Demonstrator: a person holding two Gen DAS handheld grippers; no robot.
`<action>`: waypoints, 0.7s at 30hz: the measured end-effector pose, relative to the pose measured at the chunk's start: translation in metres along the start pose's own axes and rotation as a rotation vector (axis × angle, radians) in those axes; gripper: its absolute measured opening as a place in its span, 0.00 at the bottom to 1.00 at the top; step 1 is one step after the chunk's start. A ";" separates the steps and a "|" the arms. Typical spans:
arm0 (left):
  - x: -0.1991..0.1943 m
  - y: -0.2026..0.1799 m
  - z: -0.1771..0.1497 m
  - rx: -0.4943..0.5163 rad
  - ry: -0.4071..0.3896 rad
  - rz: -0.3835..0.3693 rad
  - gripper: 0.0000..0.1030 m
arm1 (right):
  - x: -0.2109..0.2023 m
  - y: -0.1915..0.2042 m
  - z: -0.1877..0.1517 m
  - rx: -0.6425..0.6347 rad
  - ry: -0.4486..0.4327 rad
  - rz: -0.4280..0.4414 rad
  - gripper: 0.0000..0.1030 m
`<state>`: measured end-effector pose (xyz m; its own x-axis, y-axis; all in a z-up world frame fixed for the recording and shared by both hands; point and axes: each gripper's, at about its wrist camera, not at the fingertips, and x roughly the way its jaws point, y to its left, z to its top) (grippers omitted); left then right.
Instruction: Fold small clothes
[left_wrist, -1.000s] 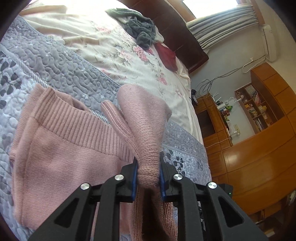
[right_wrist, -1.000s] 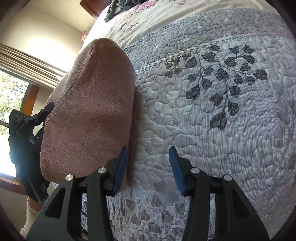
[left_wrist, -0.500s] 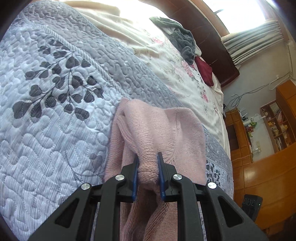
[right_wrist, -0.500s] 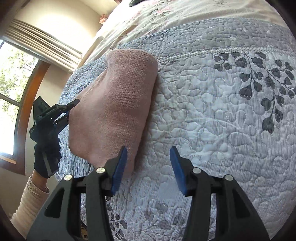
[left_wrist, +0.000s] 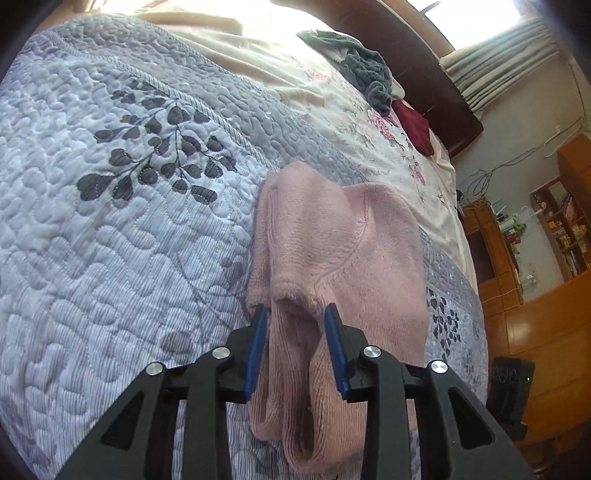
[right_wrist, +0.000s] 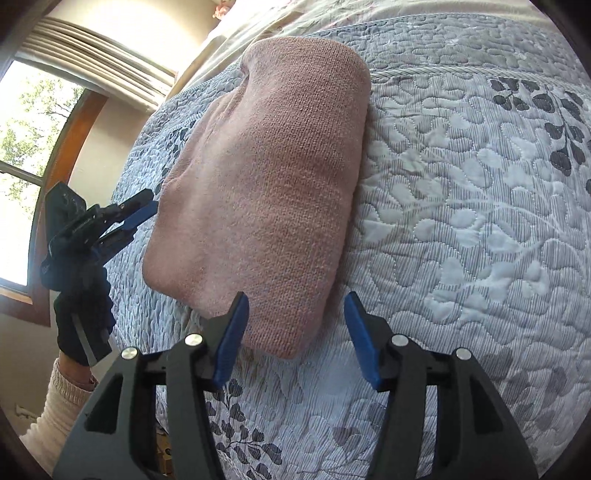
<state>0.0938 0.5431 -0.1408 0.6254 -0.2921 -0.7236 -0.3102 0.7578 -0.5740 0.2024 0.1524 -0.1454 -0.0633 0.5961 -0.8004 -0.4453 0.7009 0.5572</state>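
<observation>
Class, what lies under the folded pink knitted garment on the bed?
The pink knitted garment lies on the grey-blue quilted bedspread with dark leaf prints. The quilt directly beneath it is covered, so anything there cannot be seen.

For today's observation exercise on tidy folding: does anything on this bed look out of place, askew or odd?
The pink knitted garment lies folded on the grey quilt, but a bunched fold at its near end sits loose between the open jaws of the left hand-held gripper. A grey garment and a dark red one lie crumpled by the headboard.
</observation>
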 end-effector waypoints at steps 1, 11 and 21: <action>-0.004 -0.003 -0.008 0.015 0.012 -0.004 0.38 | 0.002 0.000 0.000 0.007 0.002 0.006 0.53; 0.021 -0.010 -0.047 0.024 0.150 0.022 0.11 | 0.028 -0.007 -0.003 0.102 0.041 0.093 0.37; 0.006 0.009 -0.044 0.023 0.157 0.008 0.09 | 0.035 0.018 0.002 0.027 0.055 0.026 0.27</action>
<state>0.0635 0.5231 -0.1674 0.5025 -0.3727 -0.7801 -0.2965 0.7733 -0.5605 0.1939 0.1871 -0.1629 -0.1241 0.5922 -0.7962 -0.4187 0.6962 0.5831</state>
